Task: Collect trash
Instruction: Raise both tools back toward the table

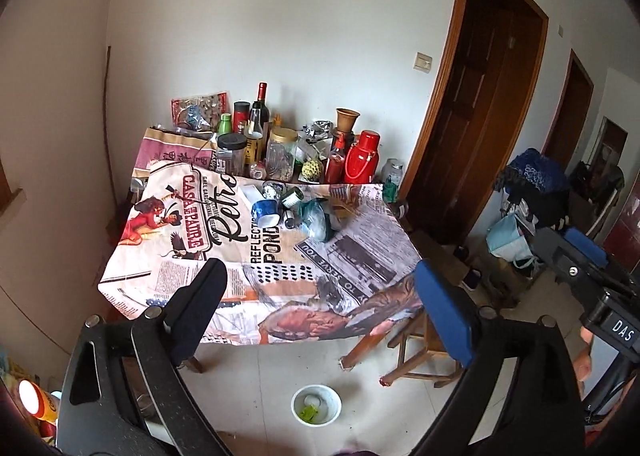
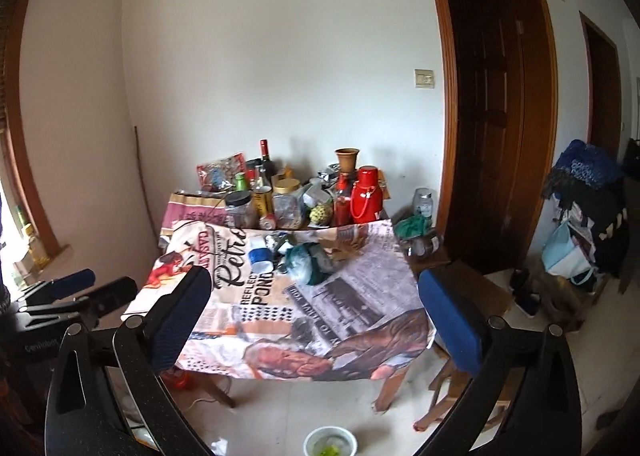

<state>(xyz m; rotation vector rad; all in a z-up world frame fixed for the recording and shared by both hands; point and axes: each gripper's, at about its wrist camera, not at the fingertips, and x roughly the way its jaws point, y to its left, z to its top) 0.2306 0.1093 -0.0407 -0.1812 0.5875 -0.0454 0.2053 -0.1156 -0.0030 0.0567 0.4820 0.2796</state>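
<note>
The trash (image 1: pixel 298 208) sits in a loose heap near the middle of the surface (image 1: pixel 360 256), on the printed cloth (image 1: pixel 192 224): a blue-and-white crumpled wrapper (image 1: pixel 265 212), a small green-labelled can (image 1: pixel 291 198) on its side, a bit of foil (image 1: pixel 273 189), and a teal plastic bag (image 1: pixel 318 218) bunched up to the right of them. In the right wrist view the same heap (image 2: pixel 292 256) lies just in front of the row of jars and bottles.

Behind it, along the wall side, stand a dark-lidded jar (image 1: pixel 231 154), a gold-lidded jar (image 1: pixel 282 154), a wine bottle (image 1: pixel 262 104) and a red thermos (image 1: pixel 360 158), packed close together.

Down on the floor, in front of the surface, there's a white bowl (image 1: pixel 316 404) with something green in it.

Both tools are well back from the heap. The left hand-held gripper (image 1: pixel 320 312) hangs wide apart, one black pad and one blue, with nothing between them. The right hand-held gripper (image 2: pixel 316 320) is spread just as wide and empty too. Each one shows at the edge of the other's view, and a few fingers (image 1: pixel 586 352) of the person show beside the right one.
</note>
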